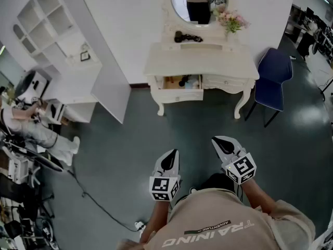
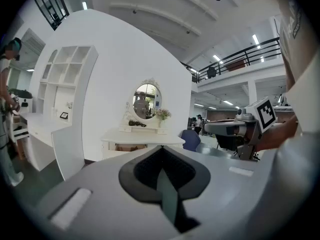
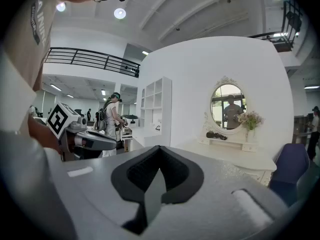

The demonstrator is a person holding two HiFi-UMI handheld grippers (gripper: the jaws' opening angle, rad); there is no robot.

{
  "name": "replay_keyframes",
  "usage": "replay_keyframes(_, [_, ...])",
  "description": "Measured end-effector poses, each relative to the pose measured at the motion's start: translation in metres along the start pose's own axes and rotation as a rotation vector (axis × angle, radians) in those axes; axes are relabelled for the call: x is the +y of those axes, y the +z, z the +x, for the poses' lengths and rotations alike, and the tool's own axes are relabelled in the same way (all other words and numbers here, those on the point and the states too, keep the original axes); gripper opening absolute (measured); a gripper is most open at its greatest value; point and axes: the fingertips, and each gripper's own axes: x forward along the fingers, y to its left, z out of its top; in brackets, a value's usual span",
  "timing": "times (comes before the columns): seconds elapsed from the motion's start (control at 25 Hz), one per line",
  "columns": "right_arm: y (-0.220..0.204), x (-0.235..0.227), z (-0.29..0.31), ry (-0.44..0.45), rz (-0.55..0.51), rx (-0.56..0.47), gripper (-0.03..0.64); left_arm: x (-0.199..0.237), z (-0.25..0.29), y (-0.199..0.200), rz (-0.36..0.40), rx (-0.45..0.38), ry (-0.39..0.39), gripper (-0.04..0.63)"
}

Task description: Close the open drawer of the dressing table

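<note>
Open drawer upper centre of head view, left half of dressing table, well apart from me. Left gripper and right gripper both pinched together, empty. I'd guess light, rigid, sliding; push mid front panel.

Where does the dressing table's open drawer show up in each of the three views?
Head view: the open drawer is upper middle, under the tabletop's left half.
Left gripper view: the drawer is left of centre, just above the left gripper.
Right gripper view: not visible; the right gripper covers that part of the dressing table.
Shared landmark: the oval mirror.
</note>
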Motion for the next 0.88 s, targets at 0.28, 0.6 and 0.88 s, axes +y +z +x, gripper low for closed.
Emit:
replay_keyframes(0.28, [-0.014, -0.018, 0.02, -0.004, 0.017, 0.027, 0.003, 0.019, 0.032, 0.0, -0.011, 0.022, -0.009, 0.018])
replay_keyframes(0.6, [-0.013, -0.054, 0.087, 0.045, 0.015, 0.03, 0.003, 0.069, 0.072, 0.0, -0.046, 0.07, 0.067, 0.018])
replay_keyframes(0.88, [0.012, -0.113, 0.153, 0.075, 0.005, -0.018, 0.003, 0.106, 0.139, 0.042, -0.004, 0.09, 0.089, 0.018])
